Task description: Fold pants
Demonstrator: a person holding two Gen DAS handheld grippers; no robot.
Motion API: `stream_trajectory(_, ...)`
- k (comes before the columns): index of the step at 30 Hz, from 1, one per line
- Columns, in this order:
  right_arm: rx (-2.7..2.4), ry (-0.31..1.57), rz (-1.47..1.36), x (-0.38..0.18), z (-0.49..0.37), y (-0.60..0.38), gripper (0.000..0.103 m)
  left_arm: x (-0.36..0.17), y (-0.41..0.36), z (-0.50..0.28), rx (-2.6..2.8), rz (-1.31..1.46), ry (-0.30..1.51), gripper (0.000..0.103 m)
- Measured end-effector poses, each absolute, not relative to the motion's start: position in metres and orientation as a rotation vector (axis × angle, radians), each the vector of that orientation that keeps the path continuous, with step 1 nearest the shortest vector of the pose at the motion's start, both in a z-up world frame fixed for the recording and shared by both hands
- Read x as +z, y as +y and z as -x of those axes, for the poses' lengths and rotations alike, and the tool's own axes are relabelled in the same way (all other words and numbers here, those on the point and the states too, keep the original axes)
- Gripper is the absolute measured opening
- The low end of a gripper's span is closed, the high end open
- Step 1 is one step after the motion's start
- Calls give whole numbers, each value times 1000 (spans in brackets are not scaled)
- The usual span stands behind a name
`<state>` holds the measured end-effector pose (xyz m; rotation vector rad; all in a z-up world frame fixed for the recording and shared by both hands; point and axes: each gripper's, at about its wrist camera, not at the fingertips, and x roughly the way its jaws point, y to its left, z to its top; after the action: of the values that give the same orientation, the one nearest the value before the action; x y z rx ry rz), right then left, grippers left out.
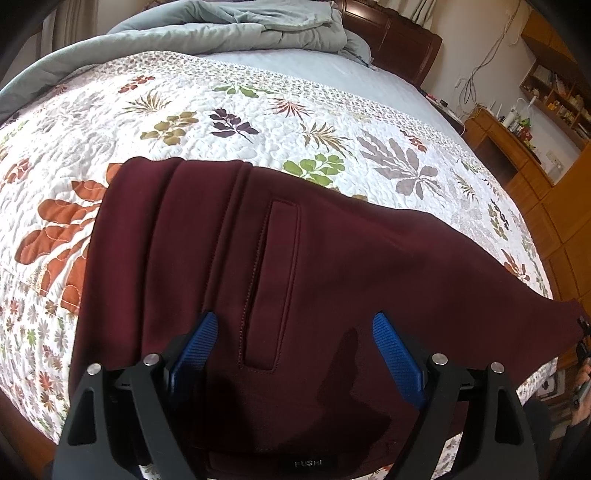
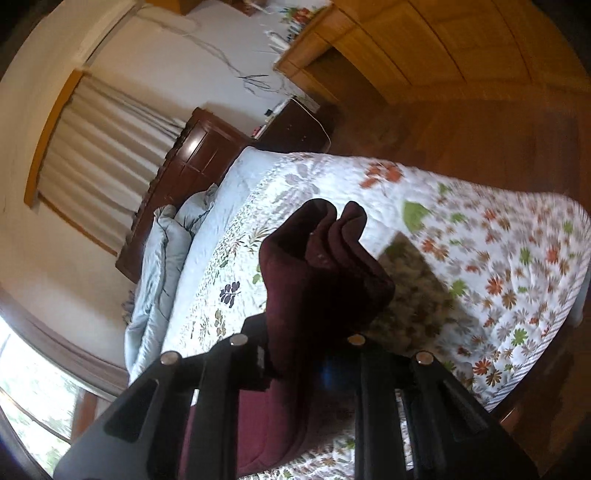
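Jaws wide apart on your left gripper (image 1: 291,332) above the maroon pants (image 1: 295,258), your right gripper (image 2: 314,354) clamps their bunched end over the quilt (image 2: 480,258).

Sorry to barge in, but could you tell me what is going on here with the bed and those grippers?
A person is folding dark maroon fleece pants on a bed covered by a white quilt with leaf prints. The left gripper hovers open over the pants near a welt pocket. The right gripper is shut on a bunched end of the pants, lifted above the quilt.

A floral quilt (image 1: 258,122) covers the bed, grey duvet (image 1: 221,29) bunched beyond.
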<state>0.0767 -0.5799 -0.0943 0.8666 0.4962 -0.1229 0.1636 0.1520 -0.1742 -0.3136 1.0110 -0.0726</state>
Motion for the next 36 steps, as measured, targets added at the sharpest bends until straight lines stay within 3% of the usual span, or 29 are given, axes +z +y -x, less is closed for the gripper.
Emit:
stream_trajectory(14,-137,474,-614,-36,-83,-512,18,-148,162,-149,-102,326,927,87)
stream_trajectory(36,-145,484,-380,8,-98,-423,18,-130,186,-110,-181,276,776,87)
